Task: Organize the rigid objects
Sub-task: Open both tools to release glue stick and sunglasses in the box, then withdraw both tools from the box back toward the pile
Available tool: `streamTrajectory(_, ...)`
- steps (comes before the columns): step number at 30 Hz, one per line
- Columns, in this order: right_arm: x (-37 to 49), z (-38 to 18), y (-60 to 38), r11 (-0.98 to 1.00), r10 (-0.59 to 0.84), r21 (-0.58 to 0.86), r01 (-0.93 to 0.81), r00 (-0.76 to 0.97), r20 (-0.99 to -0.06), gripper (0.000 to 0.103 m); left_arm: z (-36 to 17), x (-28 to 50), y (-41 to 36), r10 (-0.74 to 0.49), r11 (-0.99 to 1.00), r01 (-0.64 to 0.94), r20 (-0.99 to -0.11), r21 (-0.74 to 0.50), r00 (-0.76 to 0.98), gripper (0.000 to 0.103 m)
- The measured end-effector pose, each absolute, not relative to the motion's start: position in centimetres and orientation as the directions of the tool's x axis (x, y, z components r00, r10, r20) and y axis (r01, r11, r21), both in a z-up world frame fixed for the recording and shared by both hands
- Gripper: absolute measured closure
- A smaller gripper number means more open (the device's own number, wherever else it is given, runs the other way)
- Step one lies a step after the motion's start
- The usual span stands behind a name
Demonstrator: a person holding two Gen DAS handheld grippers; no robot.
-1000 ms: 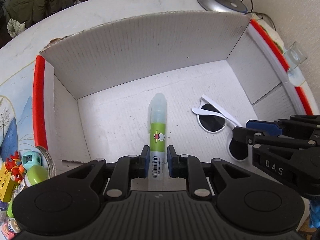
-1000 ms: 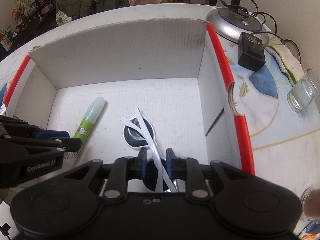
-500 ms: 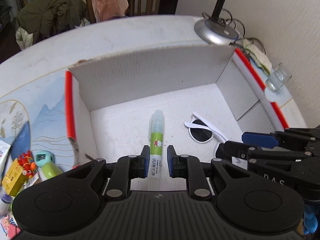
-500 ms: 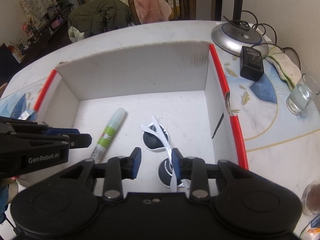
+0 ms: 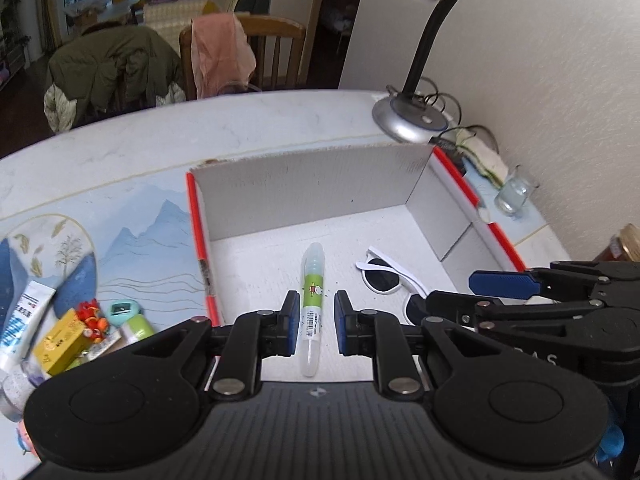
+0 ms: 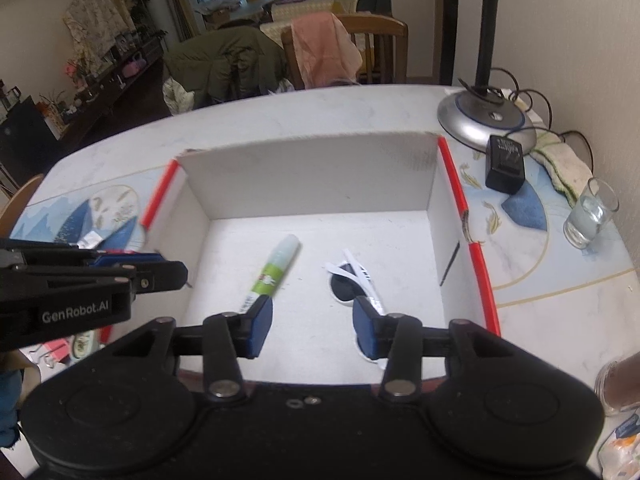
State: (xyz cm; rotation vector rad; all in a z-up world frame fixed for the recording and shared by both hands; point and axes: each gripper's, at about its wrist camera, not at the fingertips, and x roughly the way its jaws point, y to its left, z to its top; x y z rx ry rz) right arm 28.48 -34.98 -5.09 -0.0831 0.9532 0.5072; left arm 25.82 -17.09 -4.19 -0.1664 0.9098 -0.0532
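Note:
A white cardboard box (image 5: 312,188) (image 6: 304,184) with red edges stands on the table. Inside lie a green-and-white glue stick (image 5: 311,304) (image 6: 272,272) and white sunglasses (image 5: 384,278) (image 6: 352,280). My left gripper (image 5: 316,322) is open and empty, raised above the glue stick's near end. My right gripper (image 6: 312,330) is open and empty, raised above the box's near edge, with the sunglasses just beyond its right finger. Each gripper shows in the other's view, the right one (image 5: 500,284) and the left one (image 6: 160,272).
Small items lie left of the box: a tube (image 5: 24,320), a yellow box (image 5: 64,340), a teal toy (image 5: 122,312). A lamp base (image 6: 484,120), a black adapter (image 6: 505,164) and a glass (image 6: 588,220) stand on the right. Chairs with clothes stand behind the table.
Both grippers let go and opened, the right one first. Both rose and drew back from the box. The glue stick and sunglasses now lie free on the box floor.

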Motion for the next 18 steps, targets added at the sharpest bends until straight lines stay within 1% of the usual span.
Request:
streamTrajectory(6, 26.3, -3.6, -33.7, 0.876, 0.395, 0.154, -0.456, 0.499, -0.772, 0.053, -2.8, 22.7, -15.5, -0.121, 0.985, -0.014, -0.745, -0.172, 0.656, 0.086)
streamTrajectory(10, 24.8, -2.5, -32.8, 0.875, 0.405, 0.153, -0.459, 0.521, -0.751, 0.045, -2.3, 20.8, -13.9, -0.116, 0.984, -0.024, -0.73, -0.178, 0.674, 0.086)
streamTrajectory(12, 24.0, -2.1, -32.4, 0.876, 0.411, 0.16, -0.456, 0.529, -0.742, 0.042, -2.0, 19.9, -13.0, -0.114, 0.983, -0.029, -0.725, -0.183, 0.679, 0.086)
streamTrajectory(13, 23.6, -1.9, -32.0, 0.877, 0.412, 0.162, -0.453, 0.534, -0.738, 0.039, -1.9, 19.5, -12.6, -0.115, 0.982, -0.033, -0.725, -0.187, 0.679, 0.086)
streamTrajectory(18, 21.6, -1.2, -30.8, 0.878, 0.426, 0.181, -0.443, 0.551, -0.718, 0.032, -1.5, 17.1, -10.1, -0.107, 0.98, -0.047, -0.718, -0.192, 0.688, 0.086)
